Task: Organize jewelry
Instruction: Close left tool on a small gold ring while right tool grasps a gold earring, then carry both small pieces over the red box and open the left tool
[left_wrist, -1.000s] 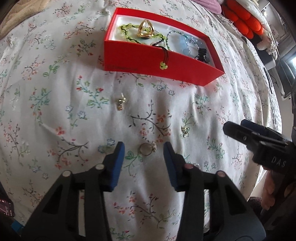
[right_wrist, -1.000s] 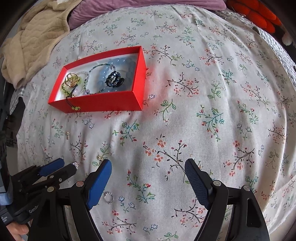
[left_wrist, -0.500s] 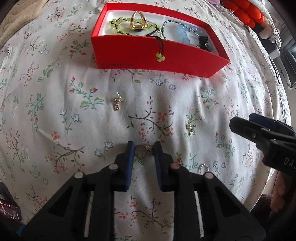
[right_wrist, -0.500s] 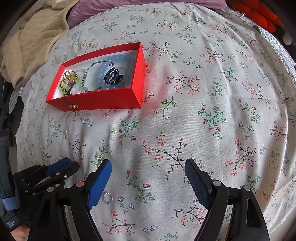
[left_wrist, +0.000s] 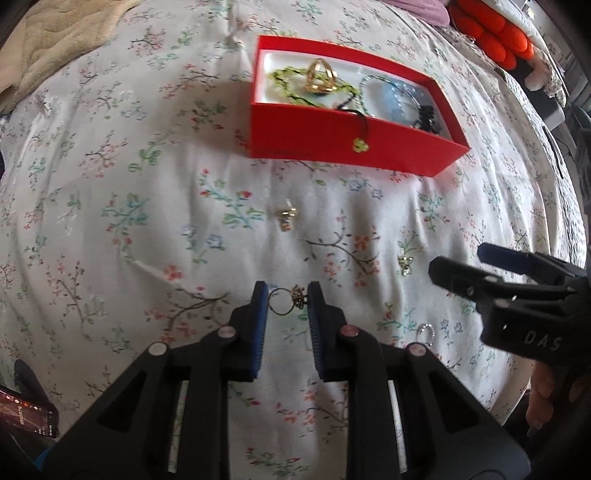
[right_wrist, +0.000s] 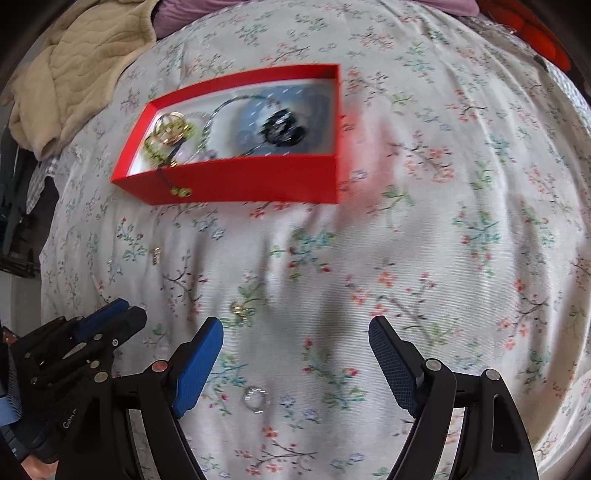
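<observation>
Nearest, left gripper with blue-padded jaws closed in on a thin ring with a clustered stone top, both pads touching it, on the floral bedsheet. Right gripper spread wide, holding nothing, above a small silver ring lying on the sheet. Beyond, short of the red rectangular cardboard box: two small gold earrings, apart. Farther, inside that box: green beaded bracelet with a black cord and bead hanging over the near wall, gold ring, pale blue bead strand, black beaded piece.
</observation>
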